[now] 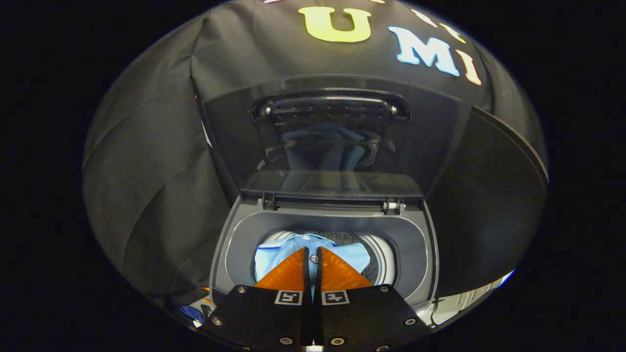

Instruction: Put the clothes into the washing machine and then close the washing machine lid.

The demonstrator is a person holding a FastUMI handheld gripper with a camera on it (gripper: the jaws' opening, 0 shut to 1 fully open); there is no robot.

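Item: top-loading washing machine (pixel 230 244), grey body, standing in a booth walled with creased black cloth (pixel 146 171). Opening: a rounded grey rim around a white and perforated-metal drum (pixel 379 254). Lid (pixel 332 142): dark, see-through, raised upright on two hinges at the rear of the opening; it leans back against the cloth wall, and its glossy panel carries a dim blue reflection of the contents. Contents: a light blue garment (pixel 274 256) with a button (pixel 314 258) and a thin dark blue trim line, lying in the mouth of the drum and covering most of it; drum wall is exposed to the right of the fabric. Tool: gripper (pixel 313 254), black body with two square printed markers, orange fingers (pixel 286 275) brought close together with a narrow gap between them. The tips sit directly over the garment at the button; whether they pinch the fabric cannot be told. Surroundings: a dark curved panel (pixel 489 205) to the right of the machine, pale surface (pixel 464 300) showing beneath it; small blue and white objects (pixel 193 312), too small to identify, low to the left of the gripper body.
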